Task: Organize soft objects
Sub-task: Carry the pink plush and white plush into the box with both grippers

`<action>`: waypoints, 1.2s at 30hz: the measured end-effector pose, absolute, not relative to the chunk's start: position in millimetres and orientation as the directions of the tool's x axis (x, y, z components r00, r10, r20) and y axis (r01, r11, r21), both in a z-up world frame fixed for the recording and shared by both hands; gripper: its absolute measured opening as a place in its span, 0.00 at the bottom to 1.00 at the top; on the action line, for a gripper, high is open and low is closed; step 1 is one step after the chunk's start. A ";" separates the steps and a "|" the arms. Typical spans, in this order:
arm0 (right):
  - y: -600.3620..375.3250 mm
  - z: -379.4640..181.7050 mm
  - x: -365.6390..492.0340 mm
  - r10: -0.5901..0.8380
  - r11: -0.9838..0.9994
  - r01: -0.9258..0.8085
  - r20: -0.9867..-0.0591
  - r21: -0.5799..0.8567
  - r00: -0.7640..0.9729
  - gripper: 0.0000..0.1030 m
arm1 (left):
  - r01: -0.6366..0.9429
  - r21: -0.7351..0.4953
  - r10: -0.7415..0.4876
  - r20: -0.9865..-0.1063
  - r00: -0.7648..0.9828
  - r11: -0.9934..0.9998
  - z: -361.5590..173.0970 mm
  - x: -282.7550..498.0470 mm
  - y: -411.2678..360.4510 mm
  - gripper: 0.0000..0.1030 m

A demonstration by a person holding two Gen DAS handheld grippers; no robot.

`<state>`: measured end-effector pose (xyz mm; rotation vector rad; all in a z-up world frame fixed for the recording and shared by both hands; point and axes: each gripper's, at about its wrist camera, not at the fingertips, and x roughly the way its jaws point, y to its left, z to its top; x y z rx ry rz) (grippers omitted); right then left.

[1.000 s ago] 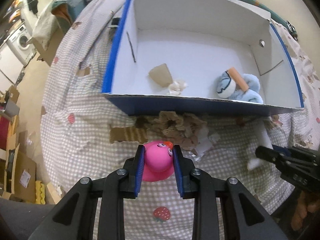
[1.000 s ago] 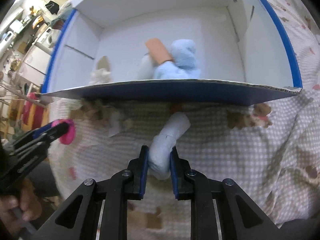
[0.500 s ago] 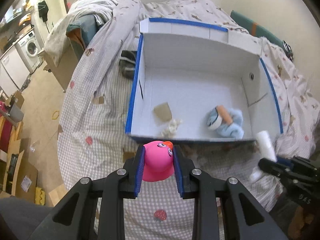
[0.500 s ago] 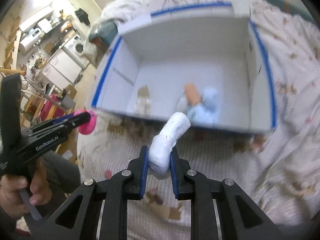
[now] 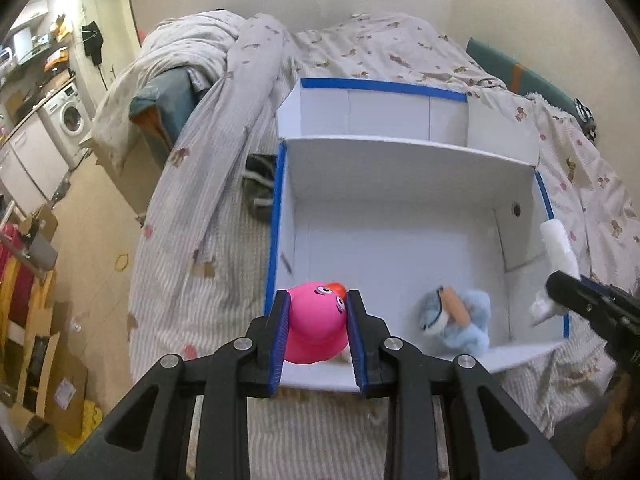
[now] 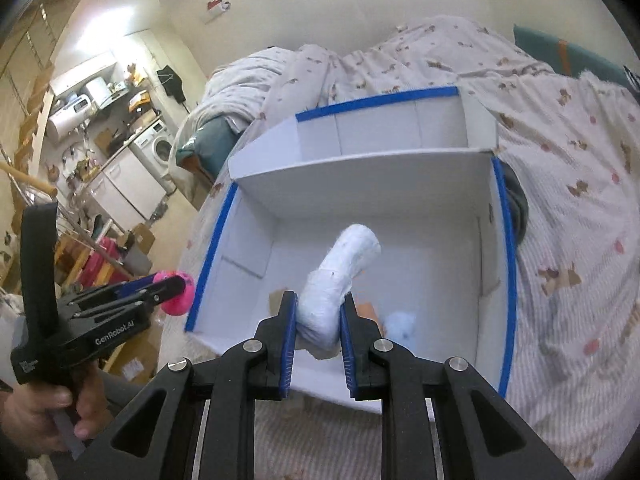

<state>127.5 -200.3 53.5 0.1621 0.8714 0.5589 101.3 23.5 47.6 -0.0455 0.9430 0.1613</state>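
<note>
Grippers are both clamping light, squashy loads above the box (image 5: 400,240)'s near edge: left gripper (image 5: 318,330) squeezing the pink toy (image 5: 316,332) across its belly, right gripper (image 6: 318,324) pinching the white roll (image 6: 340,280) at its base.

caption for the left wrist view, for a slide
Left gripper holds a pink toy over the white box, where a blue plush already lies.
</note>
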 end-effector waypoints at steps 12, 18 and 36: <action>-184.6 -3.6 172.3 0.461 0.882 -0.350 -0.737 0.317 0.494 0.21 | -0.099 0.031 0.082 -0.821 0.565 0.995 7.7 159.5 9.6 0.24; -172.4 -20.0 173.9 0.461 0.871 -0.393 -0.767 0.295 0.445 0.21 | -0.129 -0.029 0.042 -0.856 0.515 0.991 -11.8 169.4 17.7 0.24; -161.0 -32.6 180.7 0.445 0.874 -0.387 -0.802 0.293 0.399 0.21 | -0.109 0.041 0.090 -0.860 0.502 0.993 -28.3 168.5 2.5 0.24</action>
